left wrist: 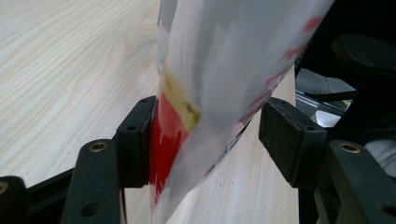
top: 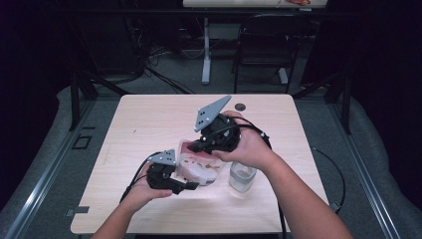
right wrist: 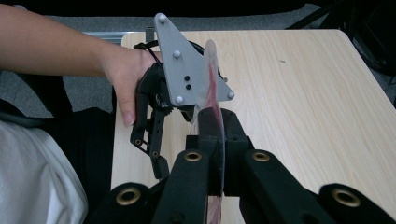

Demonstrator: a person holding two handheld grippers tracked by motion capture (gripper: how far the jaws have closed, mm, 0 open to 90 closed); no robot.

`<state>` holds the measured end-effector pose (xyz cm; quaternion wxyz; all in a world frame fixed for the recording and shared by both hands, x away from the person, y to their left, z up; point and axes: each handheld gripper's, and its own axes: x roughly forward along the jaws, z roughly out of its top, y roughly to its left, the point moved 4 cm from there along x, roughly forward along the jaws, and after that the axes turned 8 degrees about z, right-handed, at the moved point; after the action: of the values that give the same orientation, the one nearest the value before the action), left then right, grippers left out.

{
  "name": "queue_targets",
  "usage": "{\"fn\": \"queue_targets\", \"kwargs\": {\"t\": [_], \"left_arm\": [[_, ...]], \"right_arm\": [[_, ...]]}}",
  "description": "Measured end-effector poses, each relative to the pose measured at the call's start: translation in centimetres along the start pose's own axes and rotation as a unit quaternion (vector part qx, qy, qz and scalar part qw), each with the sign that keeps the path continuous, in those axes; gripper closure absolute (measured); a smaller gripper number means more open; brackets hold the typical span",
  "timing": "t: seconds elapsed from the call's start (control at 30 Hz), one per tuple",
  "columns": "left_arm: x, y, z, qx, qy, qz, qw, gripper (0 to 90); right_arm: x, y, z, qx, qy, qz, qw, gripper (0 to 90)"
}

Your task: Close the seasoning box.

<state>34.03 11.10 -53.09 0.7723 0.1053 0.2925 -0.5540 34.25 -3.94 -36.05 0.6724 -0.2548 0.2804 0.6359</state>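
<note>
My right gripper (right wrist: 212, 154) pinches the clear snack bag (top: 199, 167) at its twelve o'clock edge, holding it up; my left gripper (left wrist: 210, 140) straddles its lower corner, jaws parted, ready to clamp.

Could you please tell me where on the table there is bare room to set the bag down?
The table is bare along its far edge and down its left half, from the far left corner to the near left edge. It is crowded at the near middle, where the bag, the glass and both hand-held grippers sit close together.
</note>
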Motion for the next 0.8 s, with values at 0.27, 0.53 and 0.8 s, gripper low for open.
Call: {"fn": "queue_targets", "kwargs": {"t": [0.27, 0.53, 0.8], "left_arm": [[-0.04, 0.16, -0.31, -0.004, -0.01, -0.005, 0.9999, 42.2], [-0.31, 0.25, -0.41, -0.008, -0.003, -0.004, 1.0, 50.2], [-0.64, 0.21, -0.6, -0.011, 0.005, -0.008, 0.9999, 59.2]], "right_arm": [[-0.02, 0.22, 0.13, -0.003, -0.004, 0.0, 1.0, 90.0], [0.1, 0.17, 0.13, -0.003, -0.005, 0.003, 1.0, 90.0], [0.2, 0.16, 0.09, -0.003, -0.005, 0.009, 0.9999, 90.0]]}}
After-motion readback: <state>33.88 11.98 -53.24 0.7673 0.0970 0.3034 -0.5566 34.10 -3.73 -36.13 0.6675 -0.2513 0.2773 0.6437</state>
